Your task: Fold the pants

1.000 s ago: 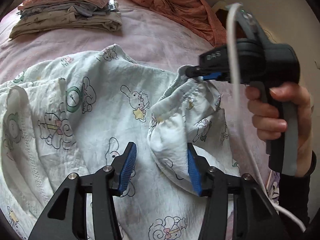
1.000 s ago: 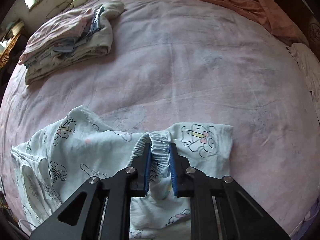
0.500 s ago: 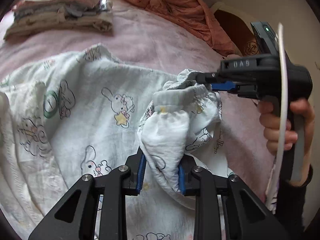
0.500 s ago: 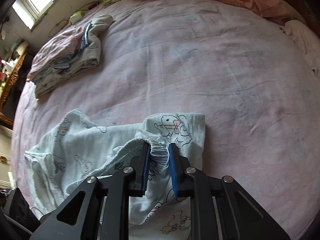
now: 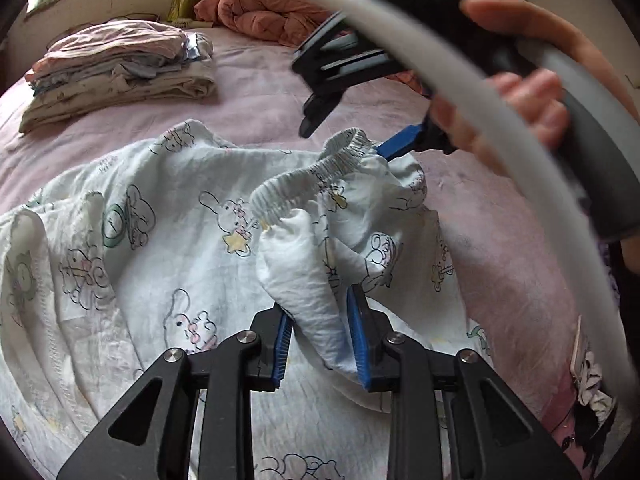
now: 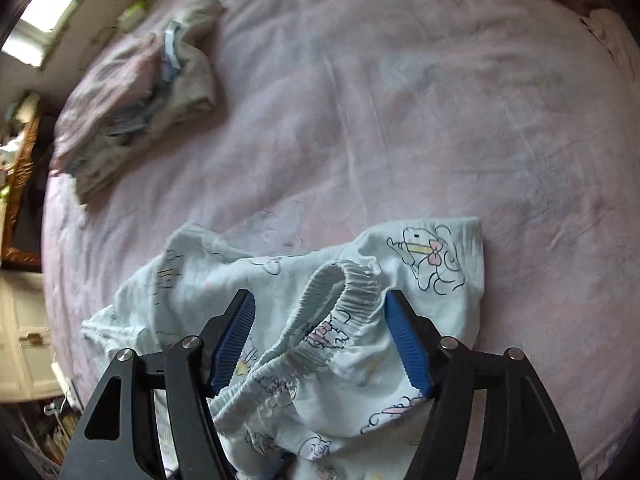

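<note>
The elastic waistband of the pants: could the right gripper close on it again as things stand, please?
Probably yes: the waistband lies between the right gripper's opening jaws, with nothing else between them.

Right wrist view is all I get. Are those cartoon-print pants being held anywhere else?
Observer: Yes. The left gripper is shut on a hanging fold of the pants, below the elastic waistband.
Operator: Do these tools have wires?
Observer: A white cable arcs across the left wrist view, blurred and close to the lens.
Operator: Is a person there?
Observer: A hand shows, wrapped round a dark handle.
</note>
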A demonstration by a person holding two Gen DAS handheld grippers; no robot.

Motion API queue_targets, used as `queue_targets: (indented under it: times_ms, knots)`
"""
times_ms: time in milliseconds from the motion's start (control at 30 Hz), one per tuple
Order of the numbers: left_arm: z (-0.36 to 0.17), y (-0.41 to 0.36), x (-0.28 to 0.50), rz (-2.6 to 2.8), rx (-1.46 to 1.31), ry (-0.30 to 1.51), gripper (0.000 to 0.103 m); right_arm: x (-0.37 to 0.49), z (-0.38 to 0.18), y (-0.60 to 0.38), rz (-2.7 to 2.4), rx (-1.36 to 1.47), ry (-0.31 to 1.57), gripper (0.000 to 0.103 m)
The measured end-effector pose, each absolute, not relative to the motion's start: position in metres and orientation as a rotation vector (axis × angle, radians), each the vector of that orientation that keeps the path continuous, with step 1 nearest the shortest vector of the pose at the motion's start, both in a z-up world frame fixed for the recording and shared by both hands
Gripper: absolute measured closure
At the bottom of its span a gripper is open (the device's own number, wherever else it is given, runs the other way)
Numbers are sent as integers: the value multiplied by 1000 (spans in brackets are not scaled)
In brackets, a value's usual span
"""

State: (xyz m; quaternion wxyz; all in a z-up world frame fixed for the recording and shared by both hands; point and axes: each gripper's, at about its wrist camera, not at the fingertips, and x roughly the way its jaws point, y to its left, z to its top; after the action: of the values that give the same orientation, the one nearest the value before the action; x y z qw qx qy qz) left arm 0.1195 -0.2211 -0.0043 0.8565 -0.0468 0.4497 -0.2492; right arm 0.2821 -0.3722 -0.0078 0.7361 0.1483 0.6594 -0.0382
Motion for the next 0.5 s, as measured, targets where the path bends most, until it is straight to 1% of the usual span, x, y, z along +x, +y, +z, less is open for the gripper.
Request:
queue_targets:
  times_ms: [167, 200, 233, 267, 333, 400, 467, 500]
  knots:
    - [-4, -231, 102, -580, -90, 920, 78, 292, -39, -361, -182, 250, 1570, 34]
    - [-5, -233, 100, -584, -85, 918, 78, 291, -40, -361, -182, 245, 1568, 35]
    - [-6, -234, 98, -583, -84, 920, 78, 290, -38, -360, -183, 229, 1549, 49]
    - [-8, -235, 98, -582, -90, 925, 78, 289, -35, -359, -180, 215, 1532, 76]
    - [-10, -235, 99, -585, -114, 942, 78, 283, -26, -359, -152, 213, 1488, 80]
    - [-11, -232, 101, -581, -137, 943, 78, 275, -13, -357, -148, 182, 1435, 81]
    - [-9, -230, 103, -581, -159, 938, 82, 267, -2, -355, -139, 163, 1401, 82]
    - [-8, -230, 103, -585, -167, 940, 82, 264, 3, -354, -132, 159, 1392, 83]
